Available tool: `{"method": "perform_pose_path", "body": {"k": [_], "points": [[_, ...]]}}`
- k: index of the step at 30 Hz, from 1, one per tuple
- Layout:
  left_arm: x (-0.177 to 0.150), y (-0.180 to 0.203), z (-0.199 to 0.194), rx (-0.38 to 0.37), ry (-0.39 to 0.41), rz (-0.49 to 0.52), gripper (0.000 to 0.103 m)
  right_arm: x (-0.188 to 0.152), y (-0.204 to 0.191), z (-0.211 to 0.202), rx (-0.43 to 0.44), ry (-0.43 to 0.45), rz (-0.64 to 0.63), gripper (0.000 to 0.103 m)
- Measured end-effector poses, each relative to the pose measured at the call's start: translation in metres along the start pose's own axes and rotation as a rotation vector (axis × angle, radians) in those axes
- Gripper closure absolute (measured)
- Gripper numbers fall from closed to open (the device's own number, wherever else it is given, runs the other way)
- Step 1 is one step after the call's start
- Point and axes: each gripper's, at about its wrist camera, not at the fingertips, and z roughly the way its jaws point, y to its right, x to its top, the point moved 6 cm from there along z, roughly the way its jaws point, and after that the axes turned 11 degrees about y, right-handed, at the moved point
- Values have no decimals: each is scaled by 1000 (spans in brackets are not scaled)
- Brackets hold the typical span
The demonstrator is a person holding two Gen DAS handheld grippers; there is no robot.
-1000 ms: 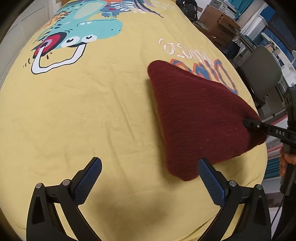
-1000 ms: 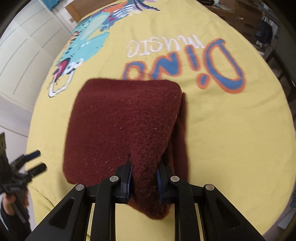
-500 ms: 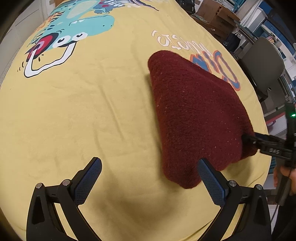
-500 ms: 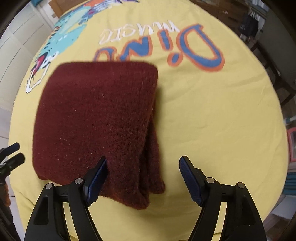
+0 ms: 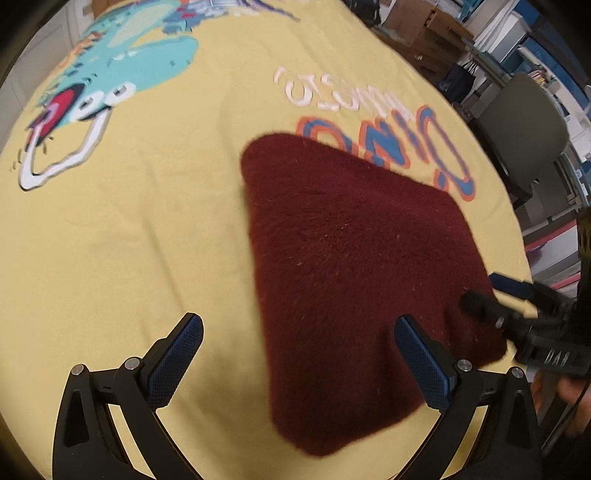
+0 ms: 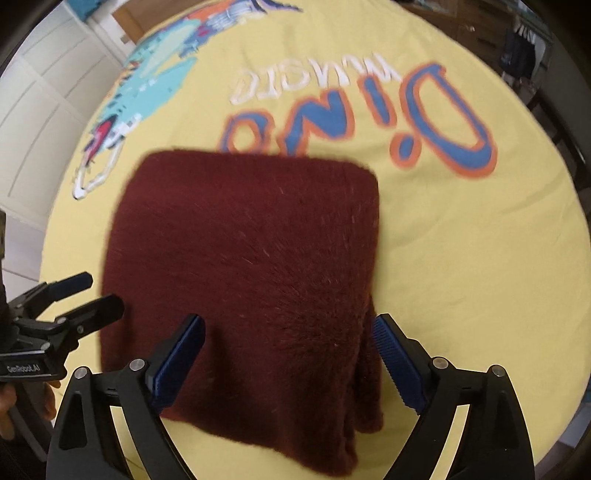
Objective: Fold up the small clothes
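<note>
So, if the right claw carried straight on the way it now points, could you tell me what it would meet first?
Most likely the folded maroon garment, which lies between the opening jaws of the right claw; depth is unclear.

"Dino" lettering [image 6: 354,122] partly hidden behind the maroon garment [image 6: 251,266]; background furniture blurred.

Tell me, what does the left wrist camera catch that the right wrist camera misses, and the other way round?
Only the left wrist view shows a grey chair and cardboard boxes beyond the table.

Only the right wrist view shows white panelled doors and the stacked layers along the folded maroon garment's edge. There the right gripper straddles the garment, its jaws opening, pads clear of the cloth.

Both show that garment lying on a yellow dinosaur-print cloth, and both grippers; the left gripper is open.
</note>
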Motion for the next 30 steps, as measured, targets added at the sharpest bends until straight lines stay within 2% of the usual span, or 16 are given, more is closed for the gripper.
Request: {"method": "perform_pose_path", "body": {"k": [5,9,12,17,21,23,26,30], "points": [[-11,0,39,-7,-78,-18,1,-15,20,20,2,-18,43,1],[-23,1,52,-6,-67,14,0,-24,31,30,36,-17,61,1],[-30,-4,59,-19,-68,-23,0,-28,32,34,72,3,61,1],[-32,1,60,8,-42,12,0,-38,36,41,127,-16,129,2],[-33,3,61,11,-41,23,0,-37,28,38,179,-15,153,24],[-33,5,62,11,-39,32,3,-37,25,36,174,-19,143,29],[-33,12,58,-44,-41,33,26,-35,20,31,184,-18,149,45],[-30,17,51,-43,-13,69,44,-30,9,21,140,-12,113,58]]}}
